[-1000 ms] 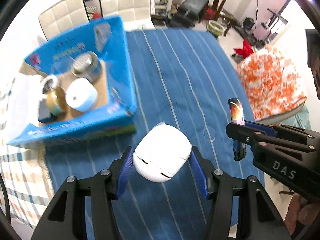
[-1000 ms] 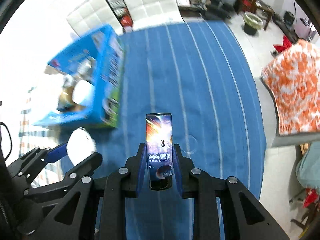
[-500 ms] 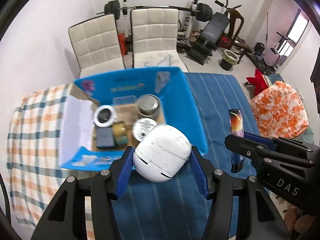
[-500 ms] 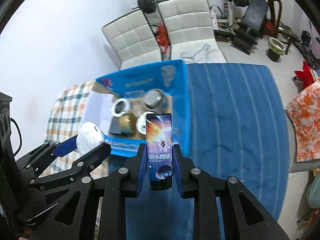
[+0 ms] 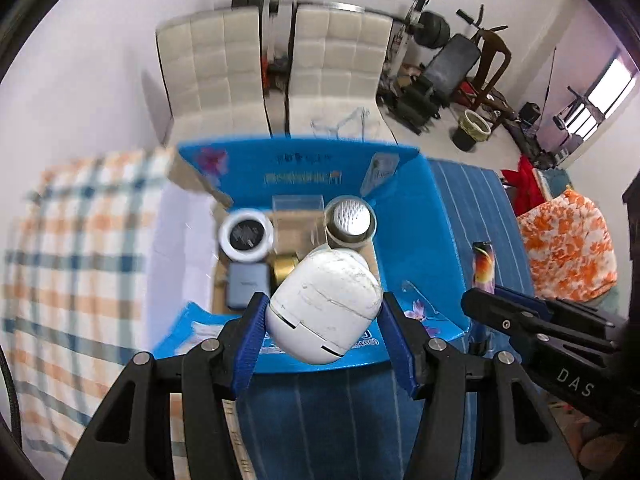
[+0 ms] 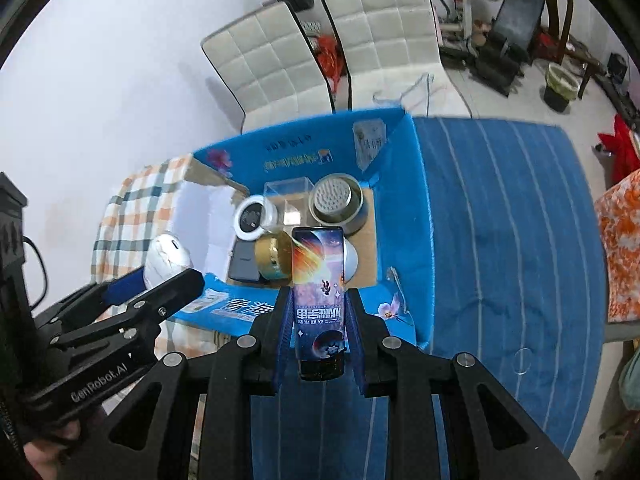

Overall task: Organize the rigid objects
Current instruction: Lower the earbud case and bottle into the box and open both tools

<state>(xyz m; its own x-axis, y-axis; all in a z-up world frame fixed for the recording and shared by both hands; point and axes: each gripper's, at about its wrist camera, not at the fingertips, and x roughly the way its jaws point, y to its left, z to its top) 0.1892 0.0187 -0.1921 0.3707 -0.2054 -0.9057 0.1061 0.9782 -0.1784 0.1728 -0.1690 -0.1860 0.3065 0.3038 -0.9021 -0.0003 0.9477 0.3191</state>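
Both claws have travelled from over the blue-striped desk toward the blue box [image 5: 416, 216], each with its load. From the left wrist, the left claw [image 5: 324, 320] clamps a white case [image 5: 324, 304] above the box's near wall; several items already lie inside. From the right wrist, the right claw [image 6: 319, 320] grips a printed tube [image 6: 318, 280] over that wall. Both drops remain.

Box [image 5: 416, 216] contents partly hidden behind the white case [image 5: 324, 304] between the left fingers, cap end of the tube [image 6: 318, 292] sunk between the right fingers, checked cloth [image 5: 80, 240] left of the fingers blurred, box print too small to read
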